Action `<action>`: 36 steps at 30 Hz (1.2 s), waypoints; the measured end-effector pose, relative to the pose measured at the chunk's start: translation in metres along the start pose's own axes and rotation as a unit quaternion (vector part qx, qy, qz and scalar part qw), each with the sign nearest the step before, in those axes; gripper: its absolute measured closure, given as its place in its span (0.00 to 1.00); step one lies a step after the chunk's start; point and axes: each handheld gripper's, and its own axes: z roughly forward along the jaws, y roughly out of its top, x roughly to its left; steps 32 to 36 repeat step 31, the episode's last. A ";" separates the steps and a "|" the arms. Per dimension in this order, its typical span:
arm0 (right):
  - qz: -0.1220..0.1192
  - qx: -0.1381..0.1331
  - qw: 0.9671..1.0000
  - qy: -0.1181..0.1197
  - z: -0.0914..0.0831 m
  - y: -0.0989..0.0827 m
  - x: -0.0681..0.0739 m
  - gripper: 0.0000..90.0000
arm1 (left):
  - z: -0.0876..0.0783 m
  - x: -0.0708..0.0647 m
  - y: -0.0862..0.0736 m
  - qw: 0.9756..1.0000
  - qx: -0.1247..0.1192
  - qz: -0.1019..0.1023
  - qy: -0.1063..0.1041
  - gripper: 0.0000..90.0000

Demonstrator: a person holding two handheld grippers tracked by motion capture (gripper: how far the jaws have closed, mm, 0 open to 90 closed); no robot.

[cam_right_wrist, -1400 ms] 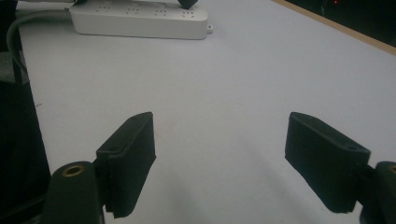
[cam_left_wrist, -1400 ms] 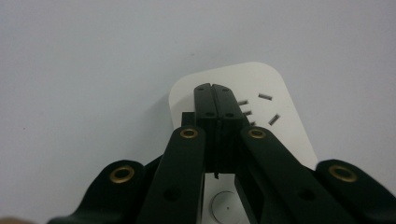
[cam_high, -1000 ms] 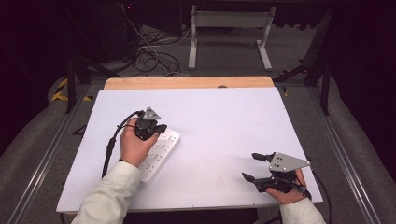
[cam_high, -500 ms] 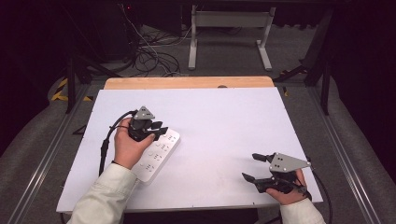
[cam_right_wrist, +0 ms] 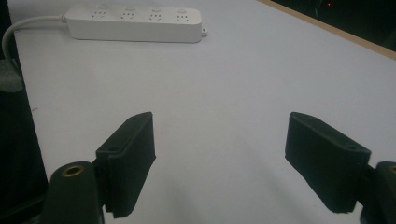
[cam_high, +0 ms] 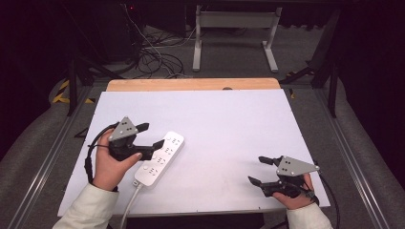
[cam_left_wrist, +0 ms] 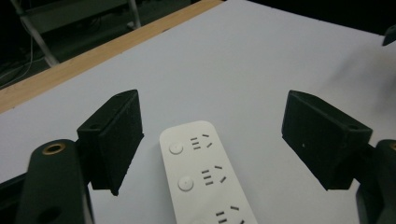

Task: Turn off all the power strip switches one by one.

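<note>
Nearest, at the bench's front right corner: right tongs [cam_high: 260,171], held in the person's right hand [cam_high: 296,194], jaws spread wide with nothing between them, over bare white surface. In the right gripper view the same tongs [cam_right_wrist: 219,161] frame empty bench, with the power strip [cam_right_wrist: 134,19] well beyond them.

Front left: left hand [cam_high: 111,164] with a white sleeve [cam_high: 88,207], holding the left tongs [cam_high: 150,136]. Their jaws have just been opening and now stand wide, gripping nothing. In the left gripper view these tongs [cam_left_wrist: 212,140] sit just above the end of the power strip [cam_left_wrist: 205,175], which lies between the two jaws but clear of both pads.

Left of centre: white power strip [cam_high: 160,157], lying flat and slantwise on the bench [cam_high: 229,124], sockets and buttons up, its white cable [cam_high: 128,210] running off the front edge.

Far edge: a bare wooden strip [cam_high: 191,84] of bench top. Beyond it, dark floor with tangled cables [cam_high: 157,57] and a grey metal stand [cam_high: 234,28].
</note>
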 end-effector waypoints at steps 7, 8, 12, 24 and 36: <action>0.001 -0.002 1.000 0.000 -0.001 0.000 0.000 0.27 | -0.032 0.003 -0.042 1.000 -0.027 0.001 0.005 0.21; 0.000 -0.004 1.000 0.000 -0.001 0.000 -0.001 0.27 | -0.035 0.003 -0.048 1.000 -0.027 0.001 0.007 0.21; 0.001 -0.005 1.000 0.000 -0.001 0.000 -0.001 0.27 | -0.046 0.004 -0.069 0.999 -0.033 -0.005 0.014 0.21; 0.008 -0.009 1.000 0.001 -0.003 -0.001 -0.004 0.27 | -0.055 -0.005 -0.112 0.999 -0.012 -0.022 0.033 0.20; 0.016 -0.014 1.000 0.003 -0.004 -0.002 -0.006 0.27 | -0.054 -0.004 -0.112 0.998 -0.022 -0.054 0.017 0.19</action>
